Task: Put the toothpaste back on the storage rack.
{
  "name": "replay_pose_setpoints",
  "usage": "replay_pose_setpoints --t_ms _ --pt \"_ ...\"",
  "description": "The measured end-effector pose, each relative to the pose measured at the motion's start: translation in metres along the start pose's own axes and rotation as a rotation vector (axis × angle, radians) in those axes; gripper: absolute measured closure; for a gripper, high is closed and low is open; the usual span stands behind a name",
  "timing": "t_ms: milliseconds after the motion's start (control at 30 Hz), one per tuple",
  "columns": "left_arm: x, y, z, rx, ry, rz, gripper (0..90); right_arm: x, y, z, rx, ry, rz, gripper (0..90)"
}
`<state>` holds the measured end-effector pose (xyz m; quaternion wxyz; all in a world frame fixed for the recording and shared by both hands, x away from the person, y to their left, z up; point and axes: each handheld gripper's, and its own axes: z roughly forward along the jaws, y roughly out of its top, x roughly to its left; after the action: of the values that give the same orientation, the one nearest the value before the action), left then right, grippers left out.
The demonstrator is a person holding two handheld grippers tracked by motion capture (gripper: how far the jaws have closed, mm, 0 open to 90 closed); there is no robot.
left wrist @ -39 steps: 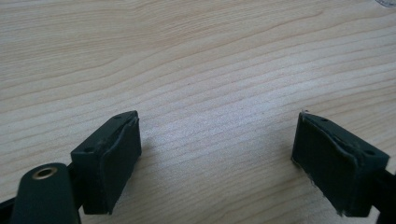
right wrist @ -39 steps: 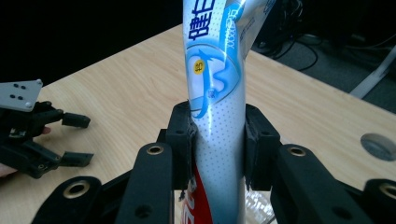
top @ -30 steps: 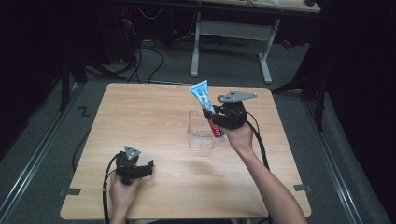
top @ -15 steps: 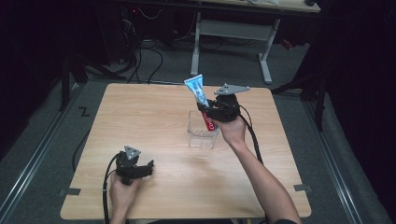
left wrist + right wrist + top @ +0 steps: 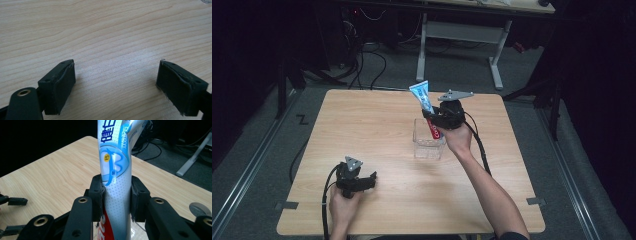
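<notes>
A blue, white and red toothpaste tube (image 5: pixel 426 109) stands nearly upright over a clear plastic box (image 5: pixel 428 142) at the table's middle. My right gripper (image 5: pixel 435 119) is shut on the tube, and in the right gripper view both pads squeeze the toothpaste tube (image 5: pixel 115 182) at mid-length. The tube's red lower end dips toward the box. Near the front left of the table my left gripper (image 5: pixel 368 178) rests low and open. In the left gripper view its jaws stand wide apart over bare wood, the left gripper (image 5: pixel 116 86) holding nothing.
The wooden table (image 5: pixel 377 125) has its edges close on all sides, with dark floor around it. Cables trail from both grippers. A white desk frame (image 5: pixel 462 40) stands on the floor beyond the far edge.
My right gripper has carried the toothpaste tube a little to the left, over the clear box. The left gripper has stayed where it was.
</notes>
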<state>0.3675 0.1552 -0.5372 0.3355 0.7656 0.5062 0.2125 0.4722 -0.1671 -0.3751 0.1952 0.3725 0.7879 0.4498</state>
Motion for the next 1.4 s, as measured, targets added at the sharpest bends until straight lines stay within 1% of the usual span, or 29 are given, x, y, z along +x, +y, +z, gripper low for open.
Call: replay_pose_setpoints --t_ms 267,333,733,967,1400 --pt "0.000 0.000 0.000 0.000 0.000 -0.001 15.9 -0.005 -0.002 0.004 0.015 -0.022 0.016 67.9" --pt "0.000 0.000 0.000 0.000 0.000 -0.001 15.8 -0.006 -0.002 0.005 0.013 -0.020 0.030 67.9" --pt "0.000 0.000 0.000 0.000 0.000 -0.001 15.9 -0.005 -0.002 0.007 0.014 -0.011 0.026 68.0" --pt "0.000 0.000 0.000 0.001 -0.001 -0.001 15.8 -0.006 -0.006 0.013 0.044 -0.019 0.018 67.9" --pt "0.000 0.000 0.000 0.001 -0.002 -0.001 15.9 -0.010 -0.015 0.017 0.089 -0.020 0.026 67.6"
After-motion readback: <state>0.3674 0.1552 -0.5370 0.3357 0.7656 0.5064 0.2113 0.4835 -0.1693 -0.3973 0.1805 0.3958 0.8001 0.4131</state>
